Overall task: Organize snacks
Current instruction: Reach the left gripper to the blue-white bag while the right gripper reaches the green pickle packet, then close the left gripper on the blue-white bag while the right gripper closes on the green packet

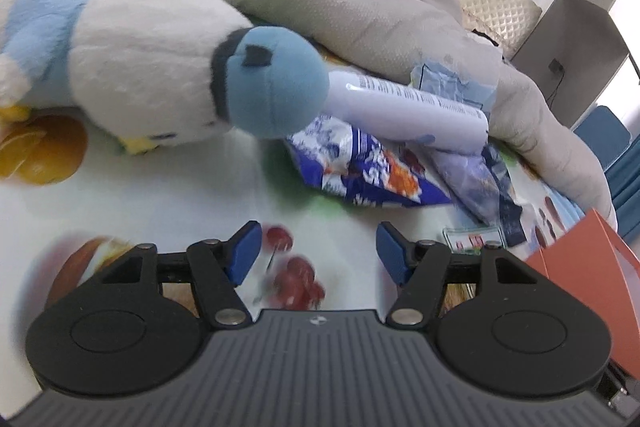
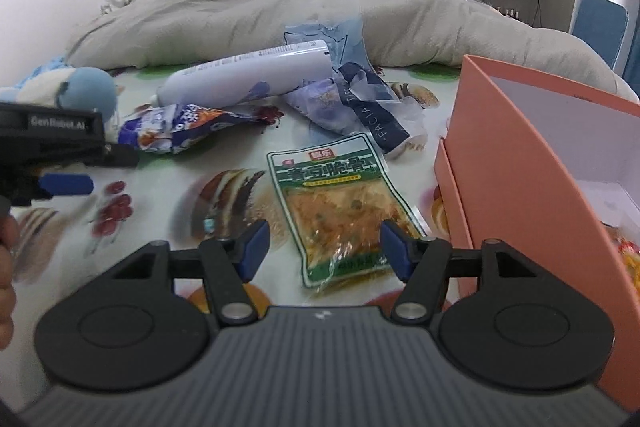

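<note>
Snacks lay scattered on the fruit-printed sheet (image 2: 168, 187) ahead of you. Your right gripper (image 2: 324, 247) stood partly open with nothing between its pads, hanging over the near end of the green snack pouch (image 2: 340, 203), which lay flat just beside the orange box (image 2: 532, 163). The box's tall wall closed off your right side, its open interior facing away to the right. Your left gripper (image 1: 318, 251) was likewise partly open and empty, over bare sheet printed with cherries. Ahead of it the blue-and-white snack bag (image 1: 360, 167) lay partly under the white tube (image 1: 408, 111), with crumpled wrappers (image 1: 480, 183) to the right of both. The plush toy (image 1: 168, 75) crowded the left, its blue part overlapping the tube's end. Behind everything the grey duvet (image 2: 248, 11) formed a soft ridge. Free room was the sheet between your two grippers and the bag.
</note>
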A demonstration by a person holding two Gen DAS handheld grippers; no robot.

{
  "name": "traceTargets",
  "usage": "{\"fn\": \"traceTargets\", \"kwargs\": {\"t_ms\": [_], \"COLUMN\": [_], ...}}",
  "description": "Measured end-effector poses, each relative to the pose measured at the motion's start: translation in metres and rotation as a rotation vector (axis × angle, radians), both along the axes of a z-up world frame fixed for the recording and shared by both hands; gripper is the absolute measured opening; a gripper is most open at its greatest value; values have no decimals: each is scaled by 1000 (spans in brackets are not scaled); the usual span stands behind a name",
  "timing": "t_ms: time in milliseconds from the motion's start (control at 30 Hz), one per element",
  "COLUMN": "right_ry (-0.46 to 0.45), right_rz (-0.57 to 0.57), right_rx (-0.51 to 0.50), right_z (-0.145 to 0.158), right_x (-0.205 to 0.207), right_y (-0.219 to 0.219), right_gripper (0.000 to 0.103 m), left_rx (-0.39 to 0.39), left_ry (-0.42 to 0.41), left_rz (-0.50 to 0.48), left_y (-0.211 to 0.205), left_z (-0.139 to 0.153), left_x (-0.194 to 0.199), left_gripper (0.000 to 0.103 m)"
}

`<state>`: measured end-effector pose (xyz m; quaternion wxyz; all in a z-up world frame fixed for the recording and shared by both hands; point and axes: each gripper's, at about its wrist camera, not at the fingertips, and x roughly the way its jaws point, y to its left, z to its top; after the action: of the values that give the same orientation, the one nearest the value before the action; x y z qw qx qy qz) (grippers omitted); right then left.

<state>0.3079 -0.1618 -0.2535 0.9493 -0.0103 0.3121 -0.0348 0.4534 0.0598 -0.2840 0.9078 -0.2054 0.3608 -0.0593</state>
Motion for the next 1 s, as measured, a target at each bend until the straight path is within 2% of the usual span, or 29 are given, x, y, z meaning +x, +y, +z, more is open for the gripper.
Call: {"fn": "traceTargets", "kwargs": {"t_ms": [200, 333, 367, 500, 600, 633, 667, 833, 1000], "right_ry": [25, -12, -9, 7, 14, 15, 15, 14, 30], "right_rz": [-15, 10, 13, 1, 3, 8, 19, 39, 47], "right_rx": [-30, -179, -184, -104, -66, -65, -65, -82, -63], "right_z": [-16, -26, -27, -29, -29, -29, -30, -28, -21], "right_x": [18, 18, 19, 22, 24, 24, 25, 22, 12], "right_y": [1, 9, 9, -4, -9, -8, -8, -4, -2], "right_gripper": [70, 70, 70, 70, 70, 68, 62, 48, 45], "left_rx": [1, -30, -24, -24, -50, -47, -46, -49, -57], "left_ry": [-23, -76, -79, -105, -101, -97, -93, -101, -98], "left_rz": [25, 55, 54, 72, 87, 87, 84, 63, 66], "left_y": [-9, -13, -15, -19, -19, -18, -18, -19, -15], "left_z": [-10, -20, -22, -26, -29, -31, -31, -27, -20], "left_x": [23, 34, 38, 43, 49, 49, 49, 39, 18], "left_gripper": [63, 63, 62, 53, 38, 29, 25, 20, 20]}}
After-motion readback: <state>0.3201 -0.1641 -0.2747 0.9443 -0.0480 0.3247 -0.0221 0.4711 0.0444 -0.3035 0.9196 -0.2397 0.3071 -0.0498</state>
